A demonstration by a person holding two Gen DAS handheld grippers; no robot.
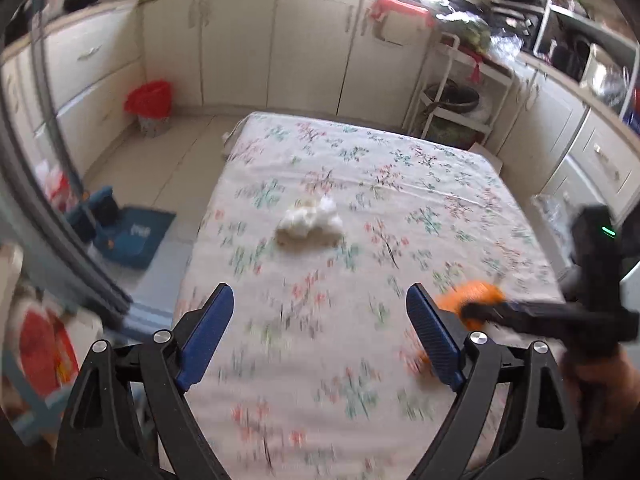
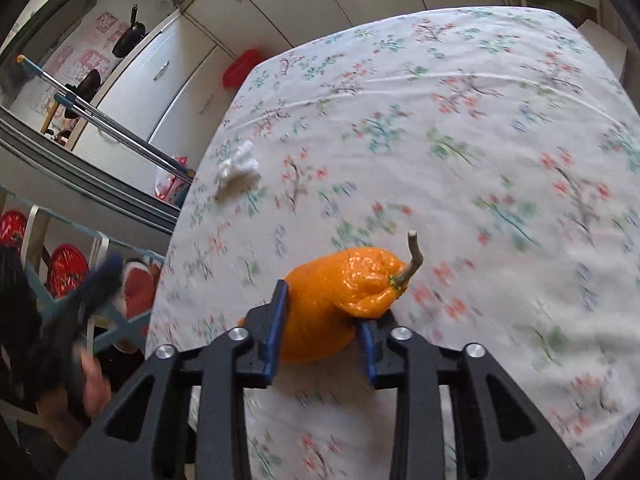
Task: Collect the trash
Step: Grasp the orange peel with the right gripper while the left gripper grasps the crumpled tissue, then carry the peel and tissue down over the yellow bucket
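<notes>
The orange fruit (image 2: 332, 304) is clamped in the right tongs (image 2: 320, 340), its long axis slanted, stem pointing far-right (upward). The left tongs (image 1: 320, 320) are held wide open, angled down over the table (image 1: 400, 184).

text: none legible | blue mat (image 1: 134, 236): white marks (too blurred)

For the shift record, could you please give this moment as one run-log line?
left tool: open, empty | right tool: shut on orange fruit | crumpled tissue: on tablecloth | red-lined bin: on floor
</notes>
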